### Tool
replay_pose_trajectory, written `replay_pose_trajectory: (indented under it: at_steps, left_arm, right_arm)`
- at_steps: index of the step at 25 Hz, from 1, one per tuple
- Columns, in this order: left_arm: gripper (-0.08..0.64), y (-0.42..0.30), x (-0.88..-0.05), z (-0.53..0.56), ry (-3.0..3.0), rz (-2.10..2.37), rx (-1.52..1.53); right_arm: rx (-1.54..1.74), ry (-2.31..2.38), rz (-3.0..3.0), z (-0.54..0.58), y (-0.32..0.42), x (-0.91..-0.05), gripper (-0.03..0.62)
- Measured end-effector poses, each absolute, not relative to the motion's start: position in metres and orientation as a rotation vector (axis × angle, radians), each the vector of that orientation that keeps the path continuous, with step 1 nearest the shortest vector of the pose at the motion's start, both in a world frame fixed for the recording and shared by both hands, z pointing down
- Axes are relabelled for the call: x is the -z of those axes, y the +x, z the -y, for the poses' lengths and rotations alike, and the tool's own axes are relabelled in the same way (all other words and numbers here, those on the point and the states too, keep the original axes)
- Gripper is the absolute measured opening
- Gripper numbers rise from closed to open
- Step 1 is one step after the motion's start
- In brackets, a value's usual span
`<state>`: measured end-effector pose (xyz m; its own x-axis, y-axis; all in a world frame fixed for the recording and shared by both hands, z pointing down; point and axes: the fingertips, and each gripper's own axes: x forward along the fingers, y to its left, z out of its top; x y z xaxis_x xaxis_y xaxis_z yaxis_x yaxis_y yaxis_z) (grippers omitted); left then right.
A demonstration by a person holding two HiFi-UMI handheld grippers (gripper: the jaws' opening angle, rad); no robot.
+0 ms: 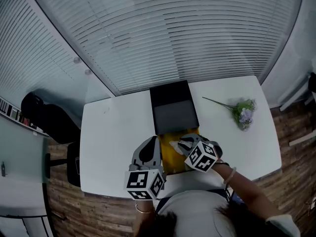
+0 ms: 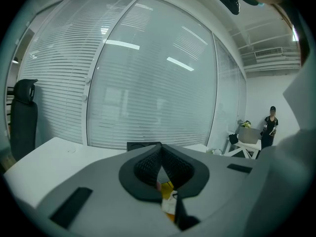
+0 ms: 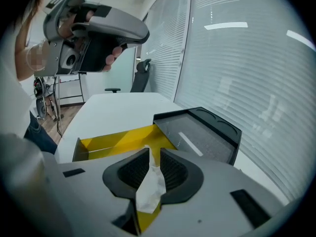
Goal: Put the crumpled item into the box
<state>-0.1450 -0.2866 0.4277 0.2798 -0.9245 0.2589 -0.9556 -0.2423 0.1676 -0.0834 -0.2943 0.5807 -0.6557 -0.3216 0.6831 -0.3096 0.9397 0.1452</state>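
The box (image 1: 178, 154) lies open on the white table (image 1: 113, 132), with a yellow inside (image 3: 118, 139) and its black lid (image 3: 207, 132) folded back toward the window. My right gripper (image 3: 154, 164) is shut on a crumpled white paper (image 3: 150, 186) and hangs over the yellow inside, near its right front corner (image 1: 178, 144). The paper (image 1: 175, 144) shows as a small white tip there. My left gripper (image 1: 148, 151) hovers at the box's left edge, lifted off the table. Its jaws (image 2: 161, 162) are shut with nothing between them.
A small bunch of flowers (image 1: 243, 112) lies on the table's right side. A black office chair (image 1: 44, 115) stands off the left edge. Window blinds (image 1: 163, 28) run behind the table. A person (image 2: 270, 125) stands far off beside another desk.
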Motion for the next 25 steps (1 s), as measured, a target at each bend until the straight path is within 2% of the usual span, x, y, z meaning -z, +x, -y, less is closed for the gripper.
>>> replay_pose_trajectory:
  at_steps: [25]
  left_arm:
    - [0.015, -0.14, -0.419, 0.285, 2.305, 1.714, -0.128]
  right_arm:
    - [-0.193, 0.809, 2.61, 0.316, -0.066, -0.479, 0.052]
